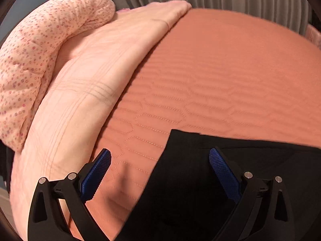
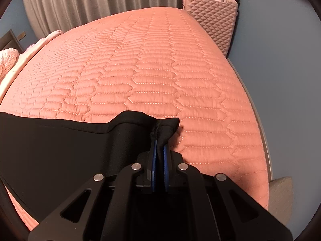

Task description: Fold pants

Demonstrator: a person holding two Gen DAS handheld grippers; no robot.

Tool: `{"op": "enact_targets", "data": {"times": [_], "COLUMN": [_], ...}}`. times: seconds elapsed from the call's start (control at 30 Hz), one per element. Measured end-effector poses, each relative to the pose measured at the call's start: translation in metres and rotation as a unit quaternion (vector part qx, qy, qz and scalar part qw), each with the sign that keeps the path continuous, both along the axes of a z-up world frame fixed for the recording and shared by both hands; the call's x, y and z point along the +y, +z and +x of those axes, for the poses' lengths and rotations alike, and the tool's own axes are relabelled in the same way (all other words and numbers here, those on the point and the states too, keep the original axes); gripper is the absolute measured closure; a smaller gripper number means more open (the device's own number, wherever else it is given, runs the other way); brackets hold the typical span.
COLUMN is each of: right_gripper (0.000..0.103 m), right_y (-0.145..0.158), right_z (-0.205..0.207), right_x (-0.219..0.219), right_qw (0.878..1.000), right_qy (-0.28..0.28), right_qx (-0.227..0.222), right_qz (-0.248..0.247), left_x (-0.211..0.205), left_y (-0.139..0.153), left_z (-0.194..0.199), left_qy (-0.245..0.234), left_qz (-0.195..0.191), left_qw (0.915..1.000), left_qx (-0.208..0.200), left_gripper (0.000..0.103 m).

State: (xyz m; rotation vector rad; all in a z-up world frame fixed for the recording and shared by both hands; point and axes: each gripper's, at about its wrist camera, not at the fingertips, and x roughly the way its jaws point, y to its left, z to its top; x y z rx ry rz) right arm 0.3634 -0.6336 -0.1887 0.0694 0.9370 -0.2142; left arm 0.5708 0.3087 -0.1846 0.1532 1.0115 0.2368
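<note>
Black pants [image 1: 190, 180] lie on a salmon quilted bedspread [image 1: 220, 80]. In the left wrist view my left gripper [image 1: 160, 156] is open wide above the pants' left corner, one blue pad [image 1: 98, 172] over the bedspread and the other over the black cloth; nothing is pinched. In the right wrist view my right gripper [image 2: 159, 152] is shut on the right corner of the pants [image 2: 60, 150], and a bunched tip of black cloth sticks out past the blue pads [image 2: 153, 160]. The pants' far edge stretches leftward across the bedspread [image 2: 150, 70].
A folded pale pink blanket [image 1: 90, 80] and a floral pillow [image 1: 36, 60] lie along the bed's left side. A pink hard-shell suitcase [image 2: 210, 16] stands by the bed's far right corner. Grey curtains [image 2: 100, 4] hang behind the bed, and its right edge drops off beside a blue wall.
</note>
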Motion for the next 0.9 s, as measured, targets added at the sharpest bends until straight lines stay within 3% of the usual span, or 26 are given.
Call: {"op": "enact_targets", "data": {"times": [0.03, 0.07, 0.17, 0.23, 0.27, 0.33, 0.43, 0.57, 0.7, 0.8, 0.9], "right_gripper": [0.098, 0.098, 0.098, 0.097, 0.097, 0.097, 0.097, 0.097, 0.097, 0.097, 0.098], "right_y": [0.0, 0.0, 0.0, 0.0, 0.0, 0.0, 0.0, 0.001, 0.013, 0.042, 0.072], "right_z": [0.0, 0.001, 0.002, 0.004, 0.004, 0.003, 0.003, -0.001, -0.014, -0.038, -0.067], "right_x": [0.0, 0.001, 0.002, 0.003, 0.004, 0.003, 0.002, 0.003, 0.003, 0.003, 0.006], "right_qw": [1.0, 1.0, 1.0, 1.0, 1.0, 1.0, 1.0, 0.999, 0.998, 0.995, 0.992], "right_qy": [-0.002, -0.003, -0.008, -0.013, -0.015, -0.021, -0.028, -0.035, -0.046, -0.042, -0.026], "right_qx": [0.001, 0.003, 0.007, 0.006, 0.004, 0.001, -0.005, -0.019, -0.047, -0.089, -0.123], "right_qz": [-0.001, -0.001, -0.008, -0.008, -0.009, -0.005, -0.003, -0.003, -0.009, -0.001, 0.012], "left_x": [0.004, 0.008, 0.031, 0.038, 0.035, 0.022, 0.015, 0.019, 0.027, 0.033, 0.037], "left_y": [-0.009, -0.013, -0.022, -0.024, -0.023, -0.02, -0.02, -0.011, 0.016, 0.053, 0.084], "left_z": [0.002, 0.003, 0.001, -0.002, -0.005, -0.011, -0.009, -0.013, -0.033, -0.077, -0.118], "left_qy": [-0.004, -0.01, -0.007, -0.017, -0.034, -0.088, -0.098, -0.088, -0.09, -0.116, -0.146], "left_qz": [0.01, -0.006, -0.09, -0.131, -0.13, -0.14, -0.124, -0.138, -0.15, -0.19, -0.205], "left_qw": [0.9999, 0.9999, 0.9959, 0.9913, 0.991, 0.9862, 0.9873, 0.9864, 0.9833, 0.9675, 0.956], "left_qx": [0.005, 0.005, 0.005, 0.004, 0.001, 0.004, 0.018, 0.011, -0.049, -0.12, -0.151], "left_gripper": [0.005, 0.005, 0.005, 0.014, 0.027, 0.063, 0.073, 0.092, 0.095, 0.095, 0.095]}}
